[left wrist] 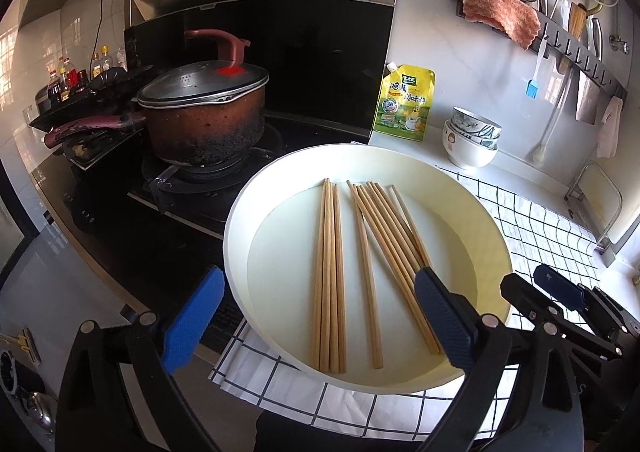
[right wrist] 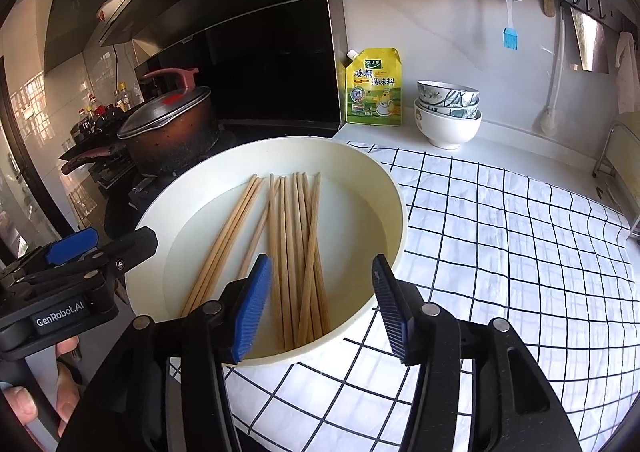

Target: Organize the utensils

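Note:
Several wooden chopsticks lie in a round cream basin (left wrist: 240, 220) on a checked cloth. In the left wrist view they form a tight left bundle (left wrist: 330, 272) and a fanned right bundle (left wrist: 384, 236). My left gripper (left wrist: 318, 276) stands wide open over the basin's near side, its blue pads clear of the sticks. The right gripper (left wrist: 560, 292) shows at that view's right edge. In the right wrist view my right gripper (right wrist: 320, 264) is open above the basin rim (right wrist: 400, 204), with the chopsticks (right wrist: 292, 244) seen between its pads but untouched. The left gripper (right wrist: 80, 248) is at the left, held by a hand.
A scorched lidded pot (left wrist: 204, 120) sits on the stove left of the basin. Behind stand a yellow seasoning pouch (left wrist: 404, 104) and stacked bowls (left wrist: 472, 140). A wall rail (left wrist: 560, 40) carries utensils, an orange cloth and a blue brush. The checked cloth (right wrist: 500, 252) spreads to the right.

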Demonstrator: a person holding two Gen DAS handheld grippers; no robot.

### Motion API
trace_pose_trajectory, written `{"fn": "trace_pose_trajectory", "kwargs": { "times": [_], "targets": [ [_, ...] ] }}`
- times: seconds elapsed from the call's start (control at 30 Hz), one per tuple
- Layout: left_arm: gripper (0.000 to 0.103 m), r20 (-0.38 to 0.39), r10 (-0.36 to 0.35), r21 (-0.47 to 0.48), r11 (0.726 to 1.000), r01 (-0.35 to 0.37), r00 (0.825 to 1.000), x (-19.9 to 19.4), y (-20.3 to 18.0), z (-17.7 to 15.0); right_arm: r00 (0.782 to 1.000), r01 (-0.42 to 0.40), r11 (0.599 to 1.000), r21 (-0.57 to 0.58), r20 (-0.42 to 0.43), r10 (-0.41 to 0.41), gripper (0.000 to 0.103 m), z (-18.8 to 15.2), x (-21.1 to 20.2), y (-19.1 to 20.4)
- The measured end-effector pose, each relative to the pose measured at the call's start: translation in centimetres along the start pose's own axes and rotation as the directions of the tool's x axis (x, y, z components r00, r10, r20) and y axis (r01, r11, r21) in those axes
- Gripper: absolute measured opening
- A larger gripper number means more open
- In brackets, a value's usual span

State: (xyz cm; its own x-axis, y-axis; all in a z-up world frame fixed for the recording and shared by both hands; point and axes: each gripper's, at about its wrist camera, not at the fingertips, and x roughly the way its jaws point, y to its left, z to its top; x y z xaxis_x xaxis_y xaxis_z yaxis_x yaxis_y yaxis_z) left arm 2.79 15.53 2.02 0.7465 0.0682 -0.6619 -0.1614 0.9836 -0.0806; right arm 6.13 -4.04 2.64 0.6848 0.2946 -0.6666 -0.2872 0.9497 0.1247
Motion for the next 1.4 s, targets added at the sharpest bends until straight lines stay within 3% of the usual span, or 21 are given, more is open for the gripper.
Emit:
{"fn": "trace_pose_trajectory", "kwargs": {
  "times": [0.5, 1.4],
  "targets": [
    [0.096, -0.004, 0.007, -0.012, 1.000, -0.007, 1.000, -0.4, 0.1, -0.2, 0.999, 0.031, 0.999, 0.013, 0.018, -0.031, 0.069, -0.3, -0.7, -0.4],
    [0.097, -0.008, 0.027, 0.021, 0.999, -0.027, 1.000, -0.3, -0.8, -0.3, 0.999, 0.031, 0.999, 0.024, 0.016, -0.031, 0.069, -0.5, -0.7, -0.8]
  ]
}}
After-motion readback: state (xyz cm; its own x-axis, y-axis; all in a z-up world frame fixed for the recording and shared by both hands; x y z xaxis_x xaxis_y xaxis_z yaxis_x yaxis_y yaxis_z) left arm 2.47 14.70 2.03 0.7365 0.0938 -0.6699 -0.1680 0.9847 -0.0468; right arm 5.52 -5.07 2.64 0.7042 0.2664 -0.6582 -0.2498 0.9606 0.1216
